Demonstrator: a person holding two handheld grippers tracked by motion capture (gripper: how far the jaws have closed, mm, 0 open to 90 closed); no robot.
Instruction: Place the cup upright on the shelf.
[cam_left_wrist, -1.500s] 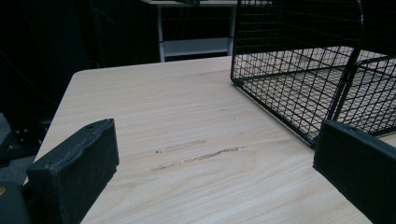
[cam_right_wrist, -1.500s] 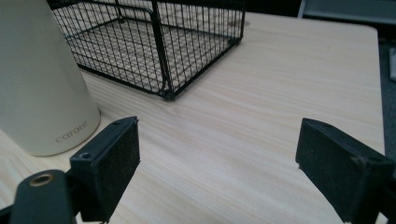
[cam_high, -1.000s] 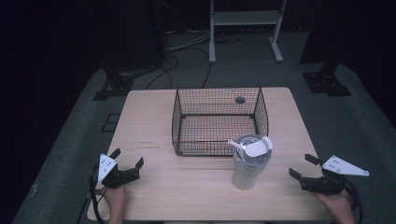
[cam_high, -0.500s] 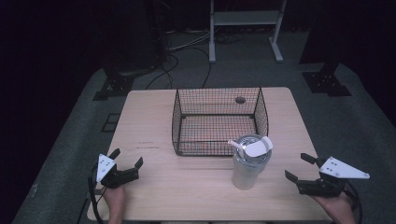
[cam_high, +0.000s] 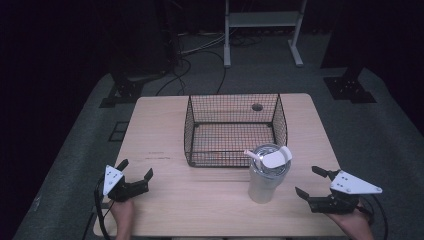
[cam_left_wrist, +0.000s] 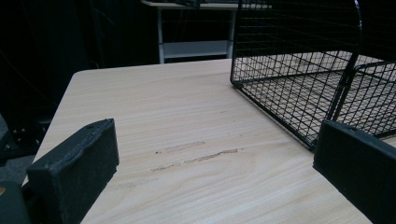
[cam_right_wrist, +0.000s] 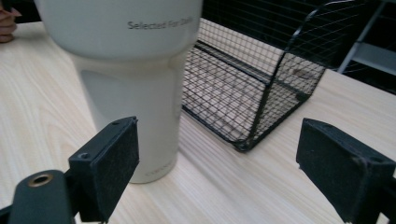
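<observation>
A white tumbler (cam_high: 268, 172) stood upright on the worktop (cam_high: 160, 130), just in front of a black wire basket (cam_high: 235, 129). The right claw (cam_high: 311, 182) hovered near it, jaws wide and empty; the left claw (cam_high: 135, 169), also wide, sat well apart.

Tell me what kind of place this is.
Probably a lab or recording studio: a lone light wooden table on grey carpet in a dark room, loose black cables on the floor, and a white metal stand behind.

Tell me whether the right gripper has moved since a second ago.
Yes. In the high view the right gripper has drifted slightly away from the cream lidded tumbler, toward the wooden table edge on the right, jaws open.
</observation>
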